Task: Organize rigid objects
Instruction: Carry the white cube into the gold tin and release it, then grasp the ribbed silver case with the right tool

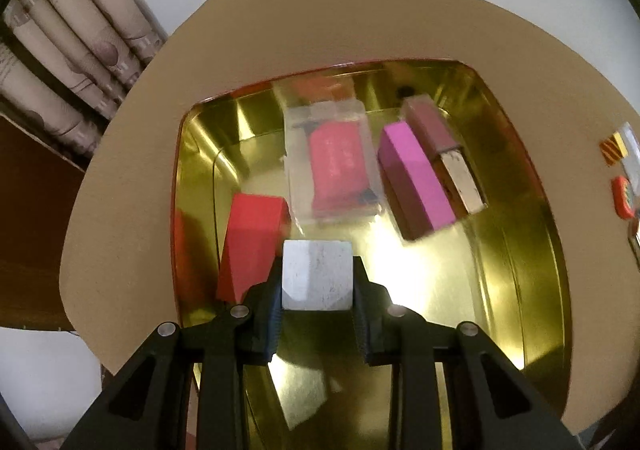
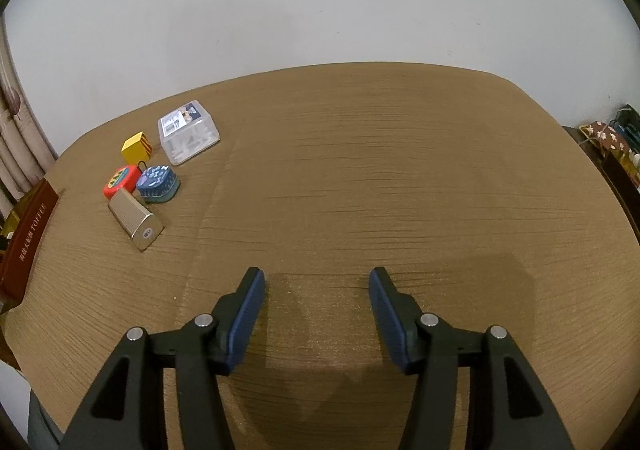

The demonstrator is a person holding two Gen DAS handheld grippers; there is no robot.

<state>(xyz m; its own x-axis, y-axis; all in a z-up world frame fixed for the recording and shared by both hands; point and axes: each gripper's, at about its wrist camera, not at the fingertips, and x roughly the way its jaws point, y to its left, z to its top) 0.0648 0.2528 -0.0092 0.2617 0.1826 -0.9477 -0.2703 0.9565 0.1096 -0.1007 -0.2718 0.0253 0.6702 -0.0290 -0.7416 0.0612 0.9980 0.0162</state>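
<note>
In the left wrist view my left gripper [image 1: 318, 282] is shut on a silver-grey block [image 1: 316, 274] and hangs over a shiny gold tin [image 1: 516, 250]. Inside the tin lie a red block [image 1: 250, 242], a clear case with a pink item [image 1: 334, 165], a magenta block [image 1: 416, 181] and a maroon and silver box [image 1: 444, 153]. In the right wrist view my right gripper [image 2: 317, 290] stands open above bare tablecloth, nothing between its fingers. Far to its left sit a clear plastic box [image 2: 188, 137], a yellow cube [image 2: 136, 147], an orange round item [image 2: 119, 179], a blue tin [image 2: 157, 182] and a ribbed gold box [image 2: 136, 218].
The tin rests on a tan-covered table [image 2: 360, 169] against a white wall. A dark red lid printed TOFFEE [image 2: 28, 238] lies at the table's left edge. Patterned curtains [image 1: 72, 49] hang beyond the table. Cluttered items [image 2: 612, 141] stand off the right side.
</note>
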